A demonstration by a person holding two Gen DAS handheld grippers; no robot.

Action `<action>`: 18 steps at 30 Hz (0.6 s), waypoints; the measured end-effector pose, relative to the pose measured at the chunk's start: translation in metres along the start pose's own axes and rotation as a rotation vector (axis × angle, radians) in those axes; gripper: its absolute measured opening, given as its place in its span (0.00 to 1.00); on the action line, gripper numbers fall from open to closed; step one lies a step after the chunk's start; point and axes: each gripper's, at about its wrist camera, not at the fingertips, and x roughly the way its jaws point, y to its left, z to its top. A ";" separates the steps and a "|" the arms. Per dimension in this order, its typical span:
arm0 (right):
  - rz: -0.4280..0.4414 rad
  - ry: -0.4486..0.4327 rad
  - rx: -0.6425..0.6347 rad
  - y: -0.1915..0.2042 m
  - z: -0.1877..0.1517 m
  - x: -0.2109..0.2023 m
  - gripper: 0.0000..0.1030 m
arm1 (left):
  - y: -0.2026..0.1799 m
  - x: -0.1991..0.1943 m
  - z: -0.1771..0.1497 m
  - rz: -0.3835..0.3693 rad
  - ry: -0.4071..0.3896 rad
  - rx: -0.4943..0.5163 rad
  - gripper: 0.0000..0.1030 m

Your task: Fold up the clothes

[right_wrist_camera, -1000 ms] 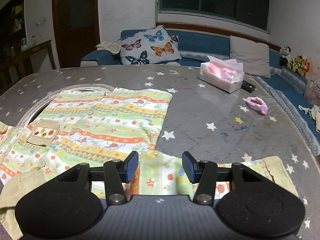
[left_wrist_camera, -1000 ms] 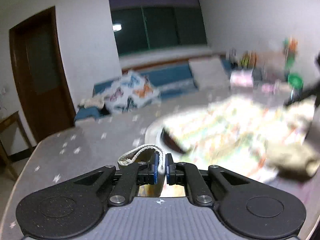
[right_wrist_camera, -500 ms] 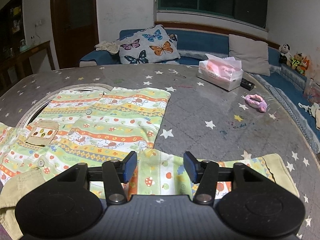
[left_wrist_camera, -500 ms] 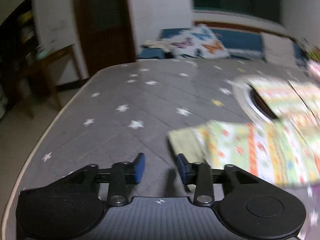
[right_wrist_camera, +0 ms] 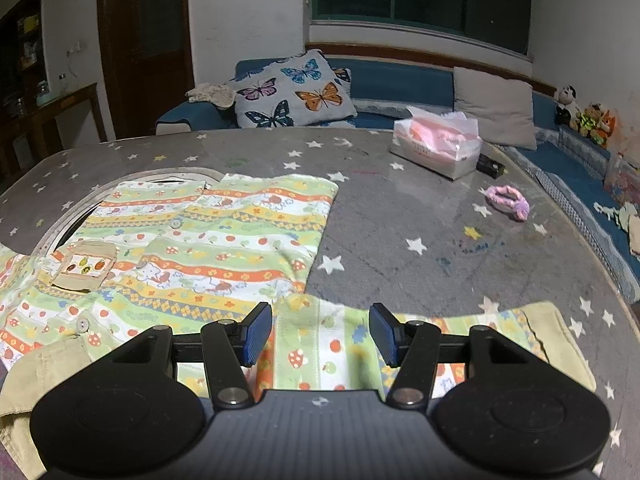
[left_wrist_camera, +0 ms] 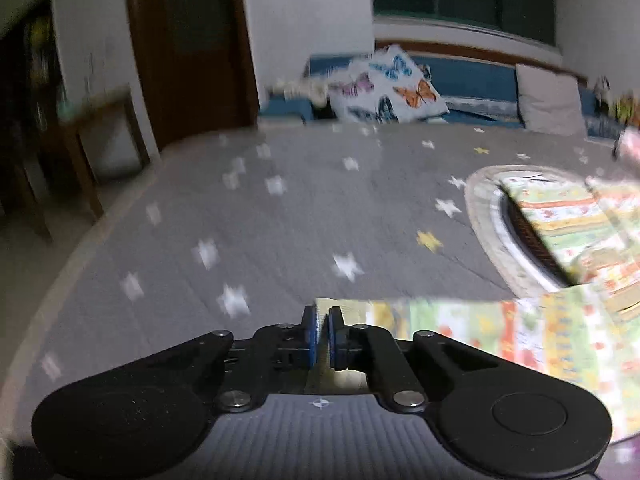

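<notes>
A child's striped shirt (right_wrist_camera: 224,248) with fruit and flower print lies flat, front up, on the grey star-patterned table (right_wrist_camera: 400,208). It has a beige chest pocket (right_wrist_camera: 84,266) and beige cuffs. My right gripper (right_wrist_camera: 320,332) is open, hovering just above the right sleeve (right_wrist_camera: 332,344), which stretches to its beige cuff (right_wrist_camera: 556,340). My left gripper (left_wrist_camera: 322,332) is shut on the beige cuff end of the left sleeve (left_wrist_camera: 460,324) at the table surface. The shirt body (left_wrist_camera: 568,220) shows blurred at right.
A pink tissue pack (right_wrist_camera: 436,144), a black remote (right_wrist_camera: 490,166) and a pink scrunchie (right_wrist_camera: 508,200) lie on the table's far right. A round inset ring (left_wrist_camera: 492,232) sits under the shirt. A blue sofa with a butterfly pillow (right_wrist_camera: 296,92) is behind.
My left gripper let go of one cuff, swung left while open, and has now shut on the left sleeve's cuff end. The right gripper stayed open and nearly still.
</notes>
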 end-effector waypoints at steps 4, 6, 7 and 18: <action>0.003 0.026 0.013 -0.001 -0.009 0.002 0.53 | -0.016 0.011 -0.006 0.083 0.012 0.135 0.05; 0.006 0.037 0.015 -0.001 -0.013 0.003 0.53 | -0.023 0.018 -0.015 0.118 0.025 0.189 0.06; 0.007 0.041 0.015 -0.001 -0.015 0.003 0.53 | -0.024 0.019 -0.018 0.126 0.021 0.196 0.06; 0.084 0.014 -0.039 0.022 -0.005 0.002 0.54 | -0.024 0.001 -0.001 0.179 -0.006 0.115 0.39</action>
